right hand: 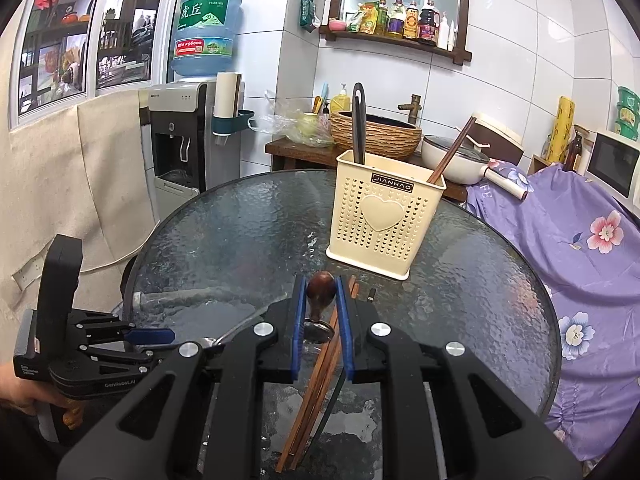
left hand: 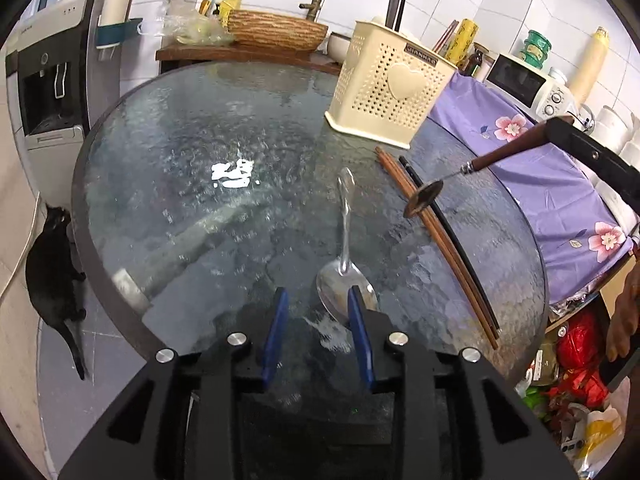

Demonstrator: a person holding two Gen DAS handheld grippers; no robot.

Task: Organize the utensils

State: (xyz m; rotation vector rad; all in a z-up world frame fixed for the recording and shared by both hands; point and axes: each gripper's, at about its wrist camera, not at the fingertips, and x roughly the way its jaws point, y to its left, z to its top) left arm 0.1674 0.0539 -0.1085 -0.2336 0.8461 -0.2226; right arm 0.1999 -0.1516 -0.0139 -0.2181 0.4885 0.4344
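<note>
The round tabletop (left hand: 168, 152) is dimpled, textured glass with a dark rim. On it lies a polished metal spoon (left hand: 345, 264), its oval bowl toward the left claw (left hand: 318, 332) and its slim handle pointing toward the far edge. The left claw's blue pads stand parted just above the glass; the right pad overlaps the rim of the spoon's bowl, though whether it touches is hard to tell from this angle. Nothing is pinched between them.

The right claw (right hand: 323, 322) is clamped on a small spoon with a turned wooden handle (right hand: 321, 294), the rounded brown knob held between the blue pads and the little metal bowl hanging below, above the tabletop.

Beside the metal spoon lie brown wooden chopsticks (left hand: 436, 240) and a black chopstick (left hand: 452, 236), side by side. Beyond them stands a cream plastic utensil holder (right hand: 380, 224), perforated, with a raised heart, holding a black-handled utensil and brown chopsticks.
</note>
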